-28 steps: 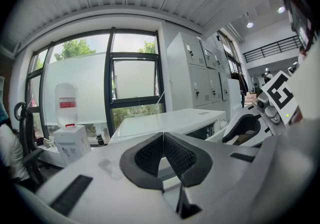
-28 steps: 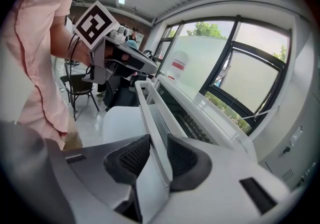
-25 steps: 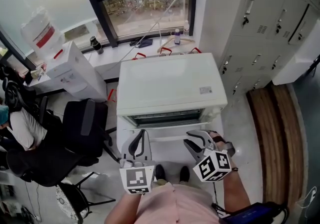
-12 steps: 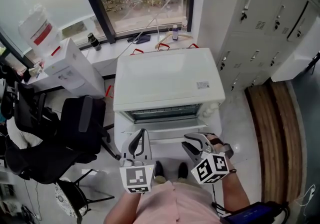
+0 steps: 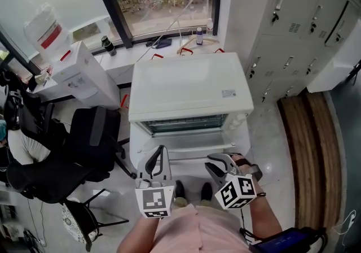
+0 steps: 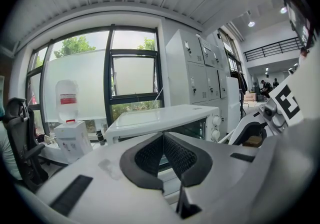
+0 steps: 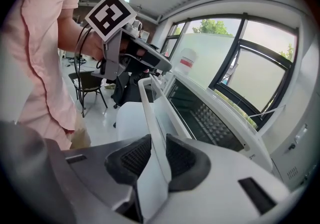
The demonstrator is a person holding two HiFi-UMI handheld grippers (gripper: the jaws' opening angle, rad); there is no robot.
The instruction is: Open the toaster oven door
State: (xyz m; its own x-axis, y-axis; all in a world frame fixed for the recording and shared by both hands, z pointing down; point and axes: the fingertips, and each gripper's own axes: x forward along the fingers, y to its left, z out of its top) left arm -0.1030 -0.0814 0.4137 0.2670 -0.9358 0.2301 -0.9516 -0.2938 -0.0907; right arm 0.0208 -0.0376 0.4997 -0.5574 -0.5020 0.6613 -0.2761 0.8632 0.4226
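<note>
lockers (image 5: 299,26): standing right of the toaster oven, doors shut
toaster oven (image 5: 189,88): white, sitting under the window, directly ahead of the person; knobs (image 6: 216,120) on its front right
office chair (image 5: 93,139): black, sitting left of the toaster oven
oven door (image 5: 186,145): standing partly open, tipping down and out from the toaster oven front; rack inside showing through the gap
right gripper (image 5: 217,162): working at the toaster oven's lower front, right of the door's centre; jaws clenching on the door handle (image 7: 152,123), a white bar running between both pads
left gripper (image 5: 155,161): hovering near the toaster oven front, left of the door's centre; jaws closed together on nothing, apart from the door
step: judging this as mid-pull, door only part way down
next move: probably calling for the right gripper to go on drawing the handle down and toward the person along the hinge arc, keeping the grip square so the bar isn't slipping out, then letting go once the door is lying flat
</note>
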